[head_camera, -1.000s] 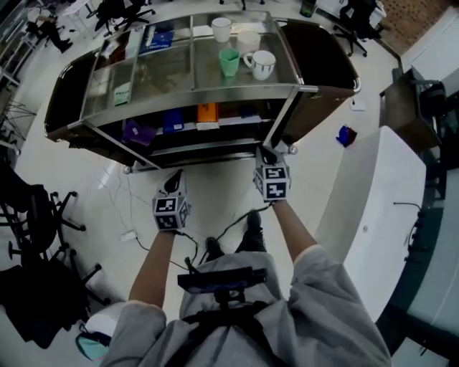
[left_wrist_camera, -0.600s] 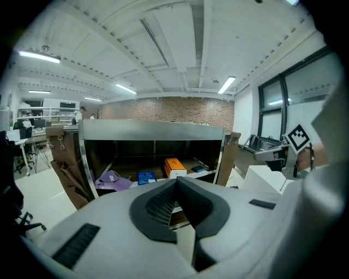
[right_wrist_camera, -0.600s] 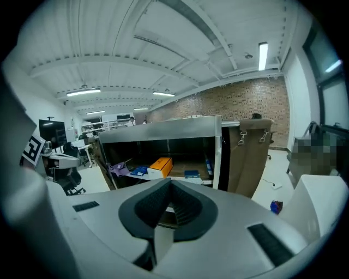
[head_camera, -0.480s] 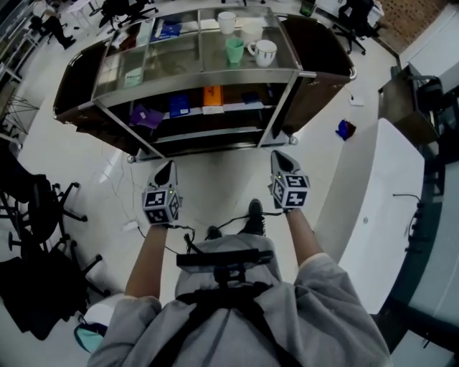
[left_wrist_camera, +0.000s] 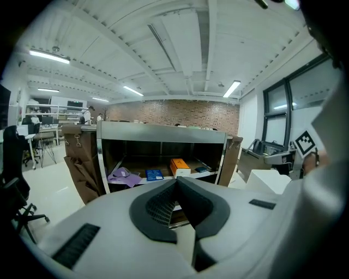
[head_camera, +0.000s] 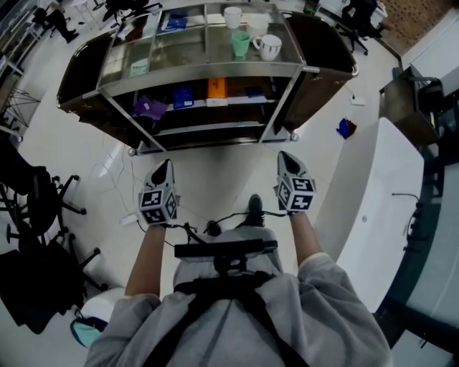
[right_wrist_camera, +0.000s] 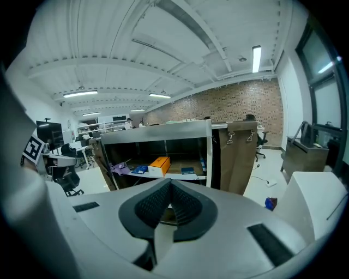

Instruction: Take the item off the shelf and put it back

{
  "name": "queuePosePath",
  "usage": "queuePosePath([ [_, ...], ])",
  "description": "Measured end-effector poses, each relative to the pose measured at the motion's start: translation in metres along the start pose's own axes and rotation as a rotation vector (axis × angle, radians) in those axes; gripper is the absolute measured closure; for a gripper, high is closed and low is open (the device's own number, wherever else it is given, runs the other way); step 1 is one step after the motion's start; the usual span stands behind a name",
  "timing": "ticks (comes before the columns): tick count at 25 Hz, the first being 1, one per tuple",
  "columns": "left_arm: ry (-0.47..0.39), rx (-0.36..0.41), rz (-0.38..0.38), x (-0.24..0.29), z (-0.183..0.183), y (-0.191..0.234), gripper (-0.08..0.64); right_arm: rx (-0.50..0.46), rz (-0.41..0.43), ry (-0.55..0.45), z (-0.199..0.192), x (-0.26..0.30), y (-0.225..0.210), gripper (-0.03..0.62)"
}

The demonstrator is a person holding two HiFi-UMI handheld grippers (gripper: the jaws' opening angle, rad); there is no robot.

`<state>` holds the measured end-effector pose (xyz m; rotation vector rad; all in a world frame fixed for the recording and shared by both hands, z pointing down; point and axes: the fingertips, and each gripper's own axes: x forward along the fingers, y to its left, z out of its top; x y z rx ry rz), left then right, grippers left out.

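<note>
Shelf (head_camera: 215, 72) of shiny steel stands on a glossy white floor (head_camera: 215, 175), seen steeply from above over a person in a grey top. Its top is a flat, glassy panel framed in metal bars. Rounded dark brown panels close both ends.

On the top stand a white cup (head_camera: 232, 16), a pale green cup (head_camera: 239, 44) and a patterned white mug (head_camera: 270, 47), close together near the right end.

The middle level holds the items, all lying apart from the tongs:
- a boxy orange carton (head_camera: 216, 87) near the centre
- a flat blue box (head_camera: 183, 97) just left of it
- a limp purple pouch (head_camera: 150, 108) further left

The person holds both arms forward. Each hand carries tongs with a cube of black-and-white square markers.

The left tongs (head_camera: 164, 166) and right tongs (head_camera: 285, 157) both point at the shelf but hang well short of it, over bare floor.

In the left gripper view, the left tongs (left_wrist_camera: 175, 181) have dark, ribbed pads pressed together at the tip, with nothing between them. The shelf (left_wrist_camera: 163, 132) shows beyond, with the orange carton (left_wrist_camera: 179, 165) on it.

In the right gripper view, the right tongs (right_wrist_camera: 168, 183) are likewise closed and empty, their pads meeting in a point. The orange carton (right_wrist_camera: 159, 164) sits on the shelf (right_wrist_camera: 158, 131) ahead.

A smooth white table (head_camera: 366, 208) curves along the right. Black office chairs (head_camera: 43, 208) stand at left.
</note>
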<state>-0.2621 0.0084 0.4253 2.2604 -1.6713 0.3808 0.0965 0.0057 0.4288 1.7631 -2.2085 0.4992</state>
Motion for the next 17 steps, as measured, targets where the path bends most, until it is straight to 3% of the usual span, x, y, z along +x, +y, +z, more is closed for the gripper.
queuePosePath([
  [17, 0.004, -0.02, 0.008, -0.01, -0.011, 0.009, 0.554, 0.003, -0.009, 0.023, -0.014, 0.0, 0.008, 0.586],
])
